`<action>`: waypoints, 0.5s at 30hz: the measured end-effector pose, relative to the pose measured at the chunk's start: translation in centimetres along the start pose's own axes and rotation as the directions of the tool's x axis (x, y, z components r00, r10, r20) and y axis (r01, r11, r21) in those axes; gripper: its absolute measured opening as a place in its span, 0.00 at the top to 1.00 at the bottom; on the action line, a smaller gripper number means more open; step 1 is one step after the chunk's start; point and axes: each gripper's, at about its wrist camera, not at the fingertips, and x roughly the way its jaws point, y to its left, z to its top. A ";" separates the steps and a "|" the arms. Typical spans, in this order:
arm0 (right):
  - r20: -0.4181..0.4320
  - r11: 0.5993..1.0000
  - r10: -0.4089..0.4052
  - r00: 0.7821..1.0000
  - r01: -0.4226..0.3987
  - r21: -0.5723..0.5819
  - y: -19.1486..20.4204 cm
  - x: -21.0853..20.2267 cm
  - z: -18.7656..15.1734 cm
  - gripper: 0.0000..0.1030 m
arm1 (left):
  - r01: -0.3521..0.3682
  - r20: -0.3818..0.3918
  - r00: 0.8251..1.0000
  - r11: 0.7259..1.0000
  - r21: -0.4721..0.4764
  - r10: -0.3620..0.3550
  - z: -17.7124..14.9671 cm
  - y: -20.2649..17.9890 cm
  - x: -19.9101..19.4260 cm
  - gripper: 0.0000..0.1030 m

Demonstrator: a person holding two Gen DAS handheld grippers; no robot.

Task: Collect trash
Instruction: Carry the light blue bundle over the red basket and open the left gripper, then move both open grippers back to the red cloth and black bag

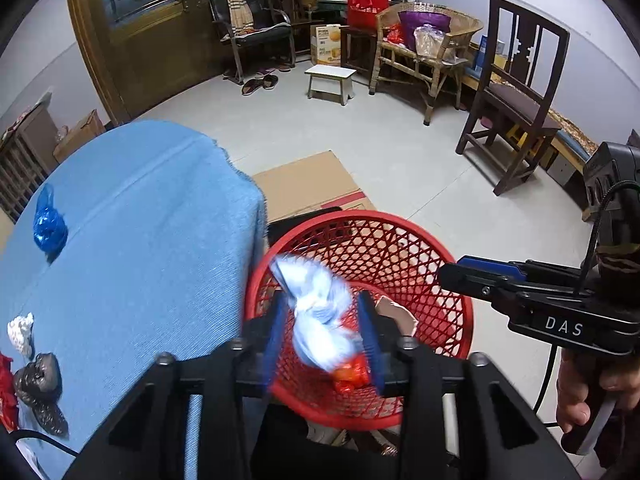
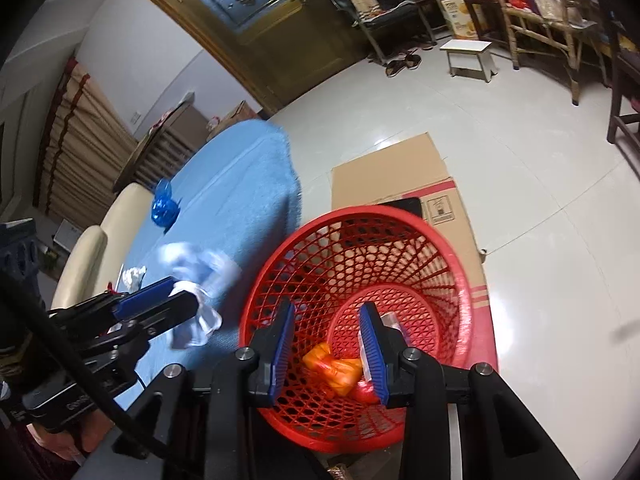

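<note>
We judge the crumpled wrapper (image 1: 318, 316) light, soft and springy, best pinched across its bunched middle, and it sits between the fingers of our left hand-held gripper (image 1: 326, 336), just above the near rim of the red basket (image 1: 460, 300). Those jaws look about half open with the wrapper blurred between them, so we cannot tell whether they grip it. Our right hand-held gripper (image 2: 330, 344) is half open and empty over the basket, where orange scraps (image 2: 334, 370) lie, while more trash (image 1: 50, 224) waits on the blue-covered worktop (image 1: 152, 240) to the left.

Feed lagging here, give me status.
Left gripper open around pale wrapper, over red basket. Right gripper open, empty. Nothing blocking.
</note>
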 end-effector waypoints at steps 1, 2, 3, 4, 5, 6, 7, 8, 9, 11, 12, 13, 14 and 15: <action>0.004 1.000 -0.001 1.000 0.001 0.006 -0.1 -0.1 0.0 0.64 | -0.006 0.014 1.000 1.000 0.002 0.006 0.0 -0.1 -0.2 0.54; 0.008 1.000 -0.002 1.000 0.002 0.011 -0.4 -0.3 0.1 0.64 | -0.015 0.022 1.000 1.000 0.007 0.015 0.1 -0.3 -0.3 0.51; 0.012 1.000 -0.004 1.000 0.004 0.015 -0.6 -0.3 0.3 0.64 | -0.024 0.029 0.999 1.000 0.020 0.024 0.1 -0.4 -0.5 0.51; 0.015 1.000 -0.008 1.000 0.008 0.018 -0.6 -0.4 0.4 0.64 | -0.032 0.035 0.999 0.999 0.030 0.031 0.0 -0.5 -0.8 0.51; 0.016 1.000 -0.008 1.000 0.008 0.020 -0.6 -0.4 0.4 0.64 | -0.044 0.042 0.998 0.998 0.036 0.043 0.0 -0.5 -1.1 0.51; 0.015 1.000 -0.008 1.000 0.007 0.022 -0.6 -0.4 0.5 0.64 | -0.058 0.048 0.997 0.998 0.040 0.056 0.1 -0.4 -1.4 0.51; 0.018 1.000 -0.007 1.000 0.007 0.022 -0.5 -0.5 0.5 0.64 | -0.076 0.054 0.996 0.996 0.044 0.074 0.0 -0.3 -1.8 0.50; 0.019 1.000 -0.006 1.000 0.006 0.019 -0.3 -0.5 0.5 0.64 | -0.100 0.058 0.994 0.994 0.048 0.097 -0.1 -0.2 -2.2 0.49; 0.018 1.000 -0.003 1.000 0.003 0.013 -0.1 -0.5 0.6 0.64 | -0.124 0.062 0.991 0.991 0.050 0.121 -0.2 -0.1 -2.5 0.49; 0.017 1.000 0.002 1.000 -0.002 -0.002 0.7 -0.4 0.6 0.64 | -0.181 0.075 0.981 0.982 0.052 0.177 -0.5 0.4 -3.5 0.49; 0.016 1.000 0.005 1.000 -0.005 -0.011 1.1 -0.3 0.6 0.64 | -0.197 0.079 0.978 0.979 0.049 0.193 -0.7 0.9 -3.9 0.49; 0.015 1.000 0.007 1.000 -0.007 -0.018 1.5 -0.3 0.6 0.64 | -0.210 0.082 0.975 0.977 0.045 0.206 -0.9 1.2 -4.3 0.49; 0.014 1.000 0.012 1.000 -0.011 -0.029 2.0 -0.2 0.6 0.64 | -0.227 0.087 0.971 0.973 0.039 0.223 -1.1 1.5 -4.8 0.49; 0.014 0.999 0.015 1.000 -0.015 -0.037 2.5 -0.1 0.6 0.64 | -0.238 0.091 0.968 0.971 0.036 0.234 -1.3 1.8 -5.1 0.49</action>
